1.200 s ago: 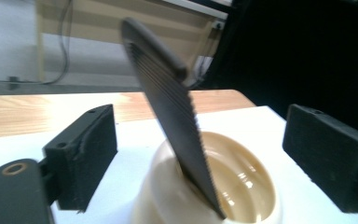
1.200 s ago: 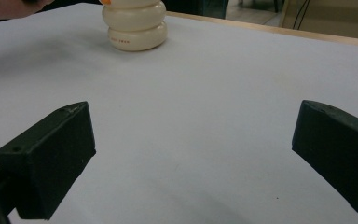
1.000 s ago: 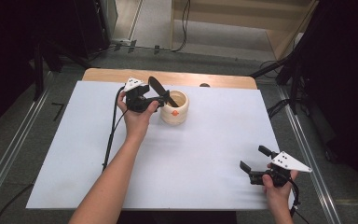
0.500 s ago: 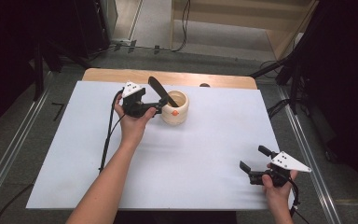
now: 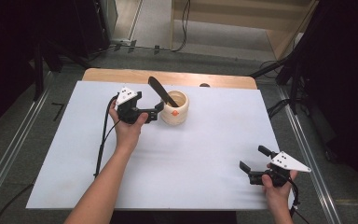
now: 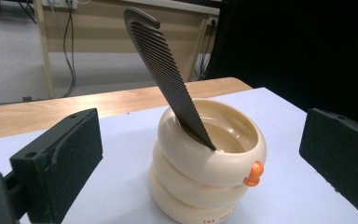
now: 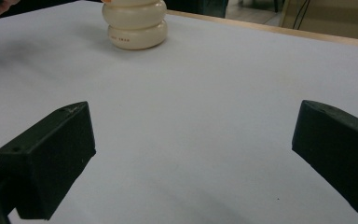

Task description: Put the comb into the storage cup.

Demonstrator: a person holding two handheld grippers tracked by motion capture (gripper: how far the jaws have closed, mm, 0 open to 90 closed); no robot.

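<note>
Flanking cup (image 6: 209, 158), jaws seemingly clear

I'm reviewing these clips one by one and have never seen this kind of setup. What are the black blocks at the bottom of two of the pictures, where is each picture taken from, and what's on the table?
There is no robot here: a person holds a hand-operated two-jaw gripper in each hand. The high view looks down on the table from above the person's side. There the left gripper sits beside a cream cup, and the right gripper waits near the table's front right corner. The other two pictures come from cameras riding on the grippers, so the black blocks are each gripper's own jaws. A black comb stands tilted in the cup, leaning on its rim. Both grippers are open and hold nothing.
</note>
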